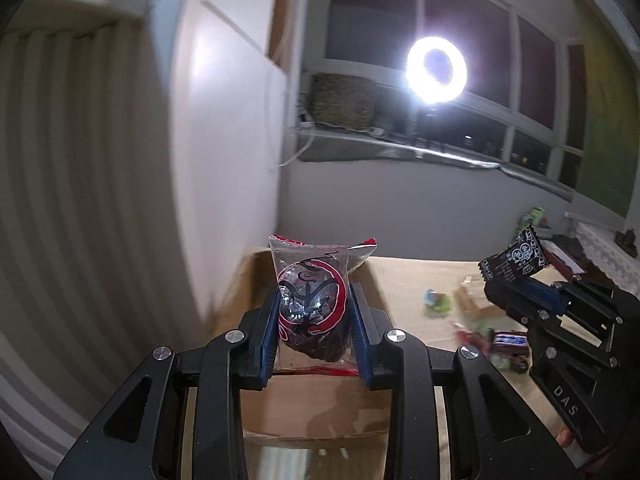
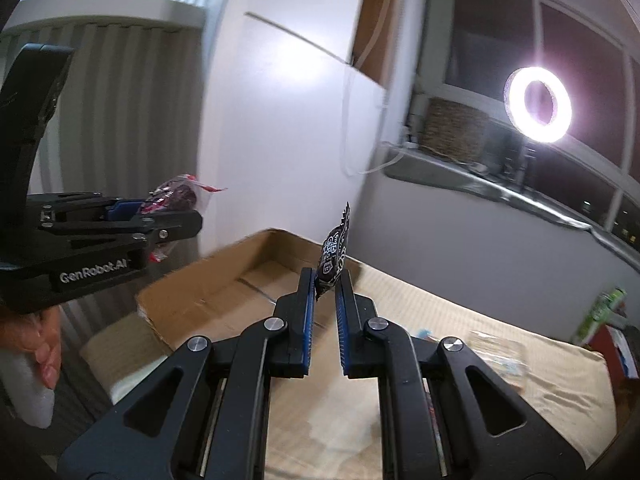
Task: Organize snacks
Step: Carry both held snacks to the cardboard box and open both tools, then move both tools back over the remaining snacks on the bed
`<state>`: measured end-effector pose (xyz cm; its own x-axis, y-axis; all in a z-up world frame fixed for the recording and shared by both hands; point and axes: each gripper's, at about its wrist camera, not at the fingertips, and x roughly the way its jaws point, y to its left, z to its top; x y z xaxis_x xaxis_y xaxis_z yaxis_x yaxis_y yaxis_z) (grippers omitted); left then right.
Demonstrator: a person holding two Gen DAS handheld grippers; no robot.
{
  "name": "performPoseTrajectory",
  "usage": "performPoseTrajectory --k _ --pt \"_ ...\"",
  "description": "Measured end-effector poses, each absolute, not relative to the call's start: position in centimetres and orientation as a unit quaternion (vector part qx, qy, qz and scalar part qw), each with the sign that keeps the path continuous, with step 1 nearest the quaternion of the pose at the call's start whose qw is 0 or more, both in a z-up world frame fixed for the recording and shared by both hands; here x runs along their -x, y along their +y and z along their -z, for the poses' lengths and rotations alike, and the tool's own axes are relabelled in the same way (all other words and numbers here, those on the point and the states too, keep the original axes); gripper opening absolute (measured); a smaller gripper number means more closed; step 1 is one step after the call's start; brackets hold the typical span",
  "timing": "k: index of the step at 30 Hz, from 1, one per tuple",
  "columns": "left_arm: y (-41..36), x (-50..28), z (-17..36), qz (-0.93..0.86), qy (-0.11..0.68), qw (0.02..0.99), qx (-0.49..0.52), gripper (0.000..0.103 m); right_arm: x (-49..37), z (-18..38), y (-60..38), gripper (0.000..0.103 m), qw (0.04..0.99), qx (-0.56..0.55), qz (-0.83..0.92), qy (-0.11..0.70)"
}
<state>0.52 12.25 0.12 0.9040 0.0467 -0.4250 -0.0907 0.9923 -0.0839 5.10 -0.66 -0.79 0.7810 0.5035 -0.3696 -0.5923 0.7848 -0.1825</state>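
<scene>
a: what is the left tool (image 1: 314, 312) doing?
b: it is clamped on a clear snack bag (image 1: 310, 300) with red and black print and something dark inside, held up above the cardboard box (image 1: 320, 400).

a: and the right tool (image 2: 325, 284)?
b: its fingers are pressed together on the lower end of a black wrapper (image 2: 334, 256) with white print, which stands upright out of the tips. from the left camera it shows at the right edge, above the surface (image 1: 416, 280).

a: where is the box?
b: open, at the left end of the tan surface, beside a white wall panel (image 2: 288, 100).

a: anything else lying out?
b: several small blurred packets (image 1: 504, 340) on the surface between the 2 tools, too smeared to read. a ring light (image 1: 436, 70) glows at the window.
</scene>
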Motion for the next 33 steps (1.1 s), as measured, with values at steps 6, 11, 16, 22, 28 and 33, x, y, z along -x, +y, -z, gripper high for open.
performPoseTrajectory --k 6,11,16,22,28,33 --pt "14.0 -0.8 0.4 -0.063 0.224 0.971 0.055 0.030 -6.0 1.8 1.2 0.011 0.924 0.146 -0.317 0.159" --pt "14.1 -2.1 1.8 -0.065 0.241 0.967 0.056 0.030 -7.5 3.9 1.9 0.011 0.917 0.148 -0.319 0.189" --pt "14.1 -4.2 3.8 -0.065 0.272 0.958 0.061 0.030 -9.4 6.7 2.6 0.015 0.905 0.151 -0.324 0.232" --pt "14.3 -5.4 5.3 -0.081 0.292 0.951 0.065 0.062 -8.7 7.1 2.2 0.059 0.907 0.152 -0.324 0.220" --pt "15.3 -4.6 4.7 -0.096 0.285 0.951 0.073 0.072 -7.5 6.5 2.0 0.059 0.912 0.156 -0.320 0.205" --pt "17.2 -3.1 3.6 -0.124 0.271 0.951 0.081 0.077 -6.5 6.4 2.0 0.059 0.910 0.157 -0.325 0.203"
